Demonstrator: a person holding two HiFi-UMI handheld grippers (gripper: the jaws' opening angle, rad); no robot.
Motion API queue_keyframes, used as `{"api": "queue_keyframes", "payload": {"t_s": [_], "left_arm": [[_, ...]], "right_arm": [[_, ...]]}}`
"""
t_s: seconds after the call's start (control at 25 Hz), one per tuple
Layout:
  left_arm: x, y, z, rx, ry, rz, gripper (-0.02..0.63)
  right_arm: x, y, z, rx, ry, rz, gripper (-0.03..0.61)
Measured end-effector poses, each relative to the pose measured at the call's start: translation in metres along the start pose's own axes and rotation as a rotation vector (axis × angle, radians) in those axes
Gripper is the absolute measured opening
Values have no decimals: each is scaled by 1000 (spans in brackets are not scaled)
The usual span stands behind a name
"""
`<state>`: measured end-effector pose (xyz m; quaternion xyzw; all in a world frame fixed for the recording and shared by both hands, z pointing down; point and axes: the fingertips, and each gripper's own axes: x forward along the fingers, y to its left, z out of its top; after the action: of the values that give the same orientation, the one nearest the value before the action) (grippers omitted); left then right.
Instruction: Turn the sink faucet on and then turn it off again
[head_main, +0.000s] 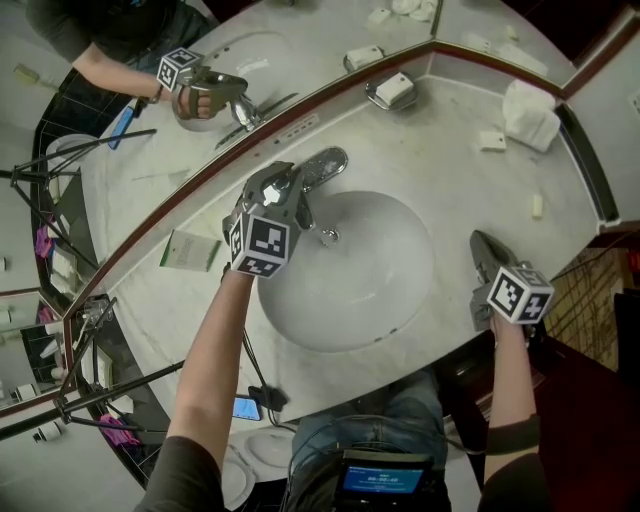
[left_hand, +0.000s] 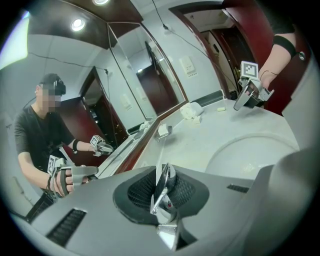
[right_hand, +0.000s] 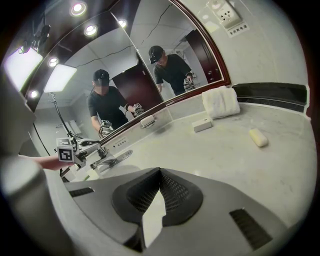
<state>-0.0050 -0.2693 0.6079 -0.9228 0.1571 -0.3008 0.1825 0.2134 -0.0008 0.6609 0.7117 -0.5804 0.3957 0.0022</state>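
The faucet (head_main: 325, 165) sits at the back rim of the sink (head_main: 370, 280), and the left hand-held gripper (head_main: 283, 192) is clamped on the faucet handle (left_hand: 163, 190) — the right hand-held gripper (head_main: 484, 248) is off by the tabletop (head_main: 460, 180) edge right of the sink, jaws together, nothing in them.

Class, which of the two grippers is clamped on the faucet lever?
The left gripper: its jaws pinch the chrome faucet lever, while the right gripper is shut and empty over the countertop.

A hotel-style bathroom: marble vanity counter (head_main: 470, 190), sunken basin (head_main: 370, 270), wall mirror (head_main: 130, 180), folded towel (head_main: 530, 115), soap bar (head_main: 537, 206).
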Motion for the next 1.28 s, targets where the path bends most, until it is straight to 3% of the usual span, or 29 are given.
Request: {"api": "queue_keyframes", "payload": {"t_s": [0.28, 0.56, 0.76, 0.92, 1.28], "left_arm": [[-3, 1, -1, -107, 27, 25, 52], [-16, -3, 2, -117, 80, 49, 57], [-39, -12, 24, -130, 41, 41, 55], [-63, -25, 42, -160, 25, 43, 0], [-118, -43, 73, -210, 20, 42, 0]], "right_arm": [[-10, 7, 2, 2, -11, 4, 23], [-24, 18, 0, 4, -7, 7, 23], [-35, 22, 5, 1, -14, 9, 23], [-43, 32, 9, 1, -14, 22, 23], [-51, 55, 15, -38, 19, 50, 23]]}}
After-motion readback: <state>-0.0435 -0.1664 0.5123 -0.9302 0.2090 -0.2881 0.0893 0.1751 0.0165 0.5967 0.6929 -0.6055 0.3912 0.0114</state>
